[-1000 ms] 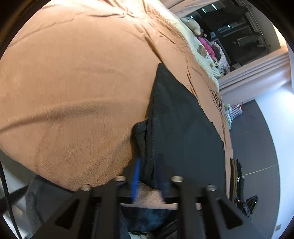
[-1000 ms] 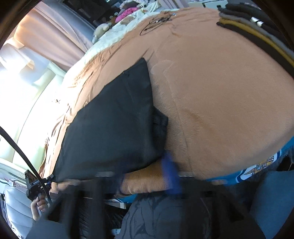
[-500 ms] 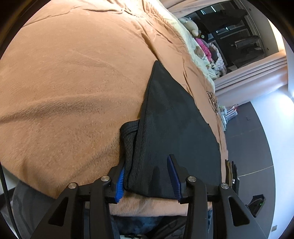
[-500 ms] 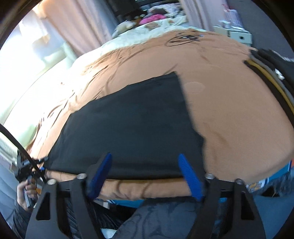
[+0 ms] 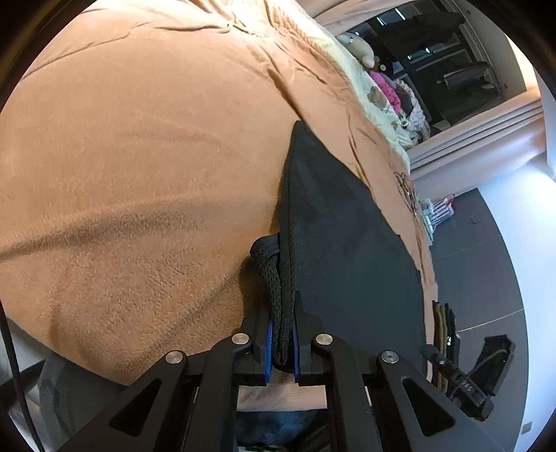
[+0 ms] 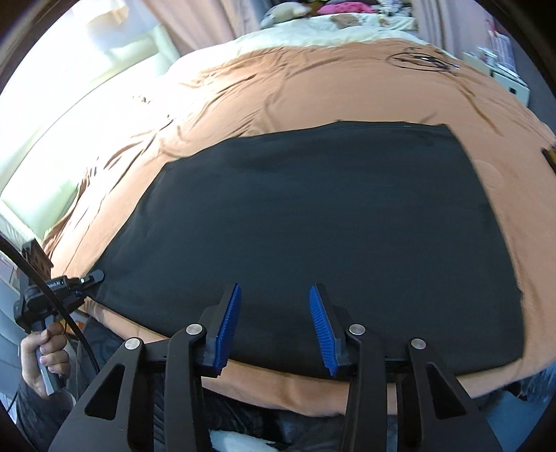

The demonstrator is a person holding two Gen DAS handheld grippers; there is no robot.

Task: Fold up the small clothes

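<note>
A black garment [image 6: 312,215] lies spread flat on the tan blanket [image 6: 312,80] of a bed, near its front edge. In the left wrist view the garment [image 5: 340,243] runs away to the right. My left gripper [image 5: 282,333] is shut on the bunched near-left corner of the garment. In the right wrist view the left gripper [image 6: 92,278] shows at the garment's left corner. My right gripper [image 6: 274,313] is open, its blue pads [image 6: 321,323] standing over the garment's near hem without holding it.
A stack of folded dark clothes [image 5: 443,323] lies at the bed's right edge. Pillows and soft toys [image 5: 382,90] sit at the head of the bed. A curtain [image 6: 194,24] and a bright window are at the left. A white side table [image 6: 510,80] stands at the far right.
My left gripper has closed on the garment's near-left corner. My right gripper has swung left to the middle of the near hem and stayed open.
</note>
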